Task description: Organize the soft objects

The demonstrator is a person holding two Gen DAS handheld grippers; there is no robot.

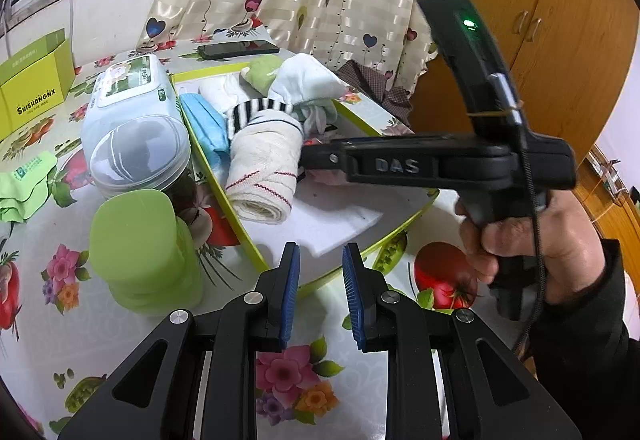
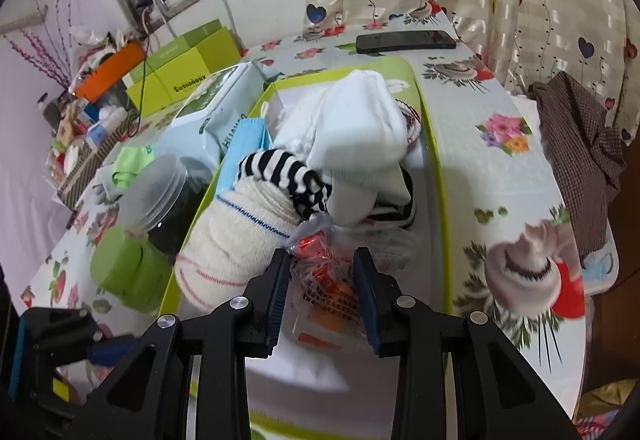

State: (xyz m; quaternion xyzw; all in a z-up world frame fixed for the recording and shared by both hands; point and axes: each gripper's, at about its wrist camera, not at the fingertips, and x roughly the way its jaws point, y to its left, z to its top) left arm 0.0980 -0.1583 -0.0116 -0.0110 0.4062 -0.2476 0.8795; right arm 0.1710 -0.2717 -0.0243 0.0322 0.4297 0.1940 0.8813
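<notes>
A green-rimmed tray holds a cream rolled bandage, a black-and-white striped sock, blue face masks, white socks and a green sock. My right gripper reaches into the tray beside the bandage. It is shut on a clear plastic packet with orange print that fills the gap between its pads. My left gripper hovers at the tray's near rim, open and empty.
Left of the tray stand a wipes pack, a clear-lidded jar and a green container. A phone lies behind the tray. A yellow-green box, a green cloth and a checked cloth lie further out.
</notes>
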